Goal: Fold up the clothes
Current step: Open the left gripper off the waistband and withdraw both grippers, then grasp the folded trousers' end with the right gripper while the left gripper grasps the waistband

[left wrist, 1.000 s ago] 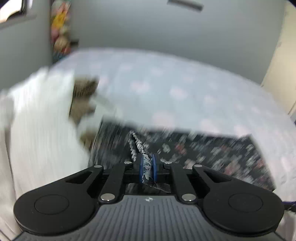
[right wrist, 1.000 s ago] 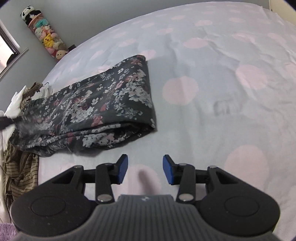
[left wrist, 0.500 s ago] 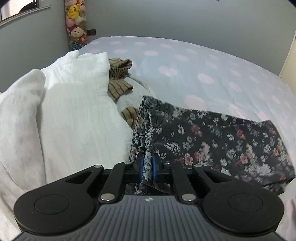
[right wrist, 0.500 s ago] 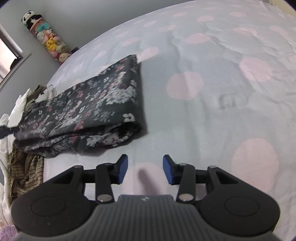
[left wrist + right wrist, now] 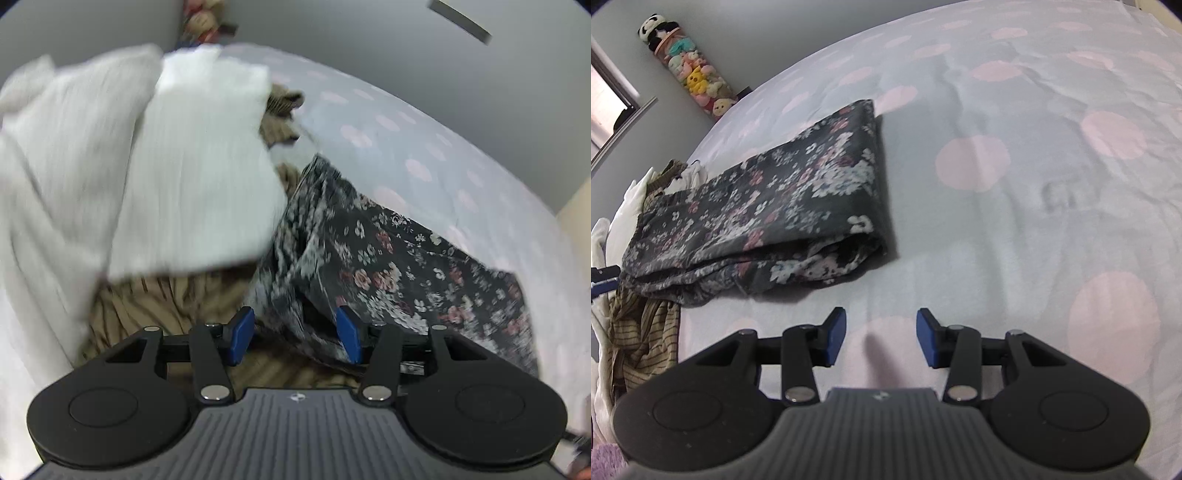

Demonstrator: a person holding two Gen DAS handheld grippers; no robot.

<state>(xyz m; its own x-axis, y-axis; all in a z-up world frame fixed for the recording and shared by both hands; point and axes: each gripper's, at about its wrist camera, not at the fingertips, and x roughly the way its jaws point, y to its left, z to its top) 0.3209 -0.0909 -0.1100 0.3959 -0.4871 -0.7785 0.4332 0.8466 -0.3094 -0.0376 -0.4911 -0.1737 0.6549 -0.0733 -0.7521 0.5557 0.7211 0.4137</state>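
Step now: You are letting go of the dark floral folded cloth [image 5: 388,266]. It looks folded into a long flat shape, so this fold seems nearly done.
Left fingers: Your left gripper [image 5: 295,334] is opening. The blue pads [image 5: 242,332] stand apart, and an edge of the floral cloth lies loose between them. They do not pinch it.
Right fingers: Your right gripper [image 5: 881,338] is partly spread with nothing between the pads. It hangs over the pale bed sheet with pink dots [image 5: 1052,166].
Where the cloth is: In the right view, the floral cloth lies flat on the sheet, ahead of the fingers and off to their left, apart from them.
Next move: You will likely need to pull the left fingers back clear of the loose edge without dragging it. Then pick the next piece from the pile.
Only the left view shows: A big white ribbed cloth [image 5: 147,166] up and left of the fingers, and how the tan striped cloth [image 5: 166,299] lies right under them.
Only the right view shows: The whole folded shape, its neat far end, and a tall clear tube of soft toys [image 5: 690,70] by the wall.
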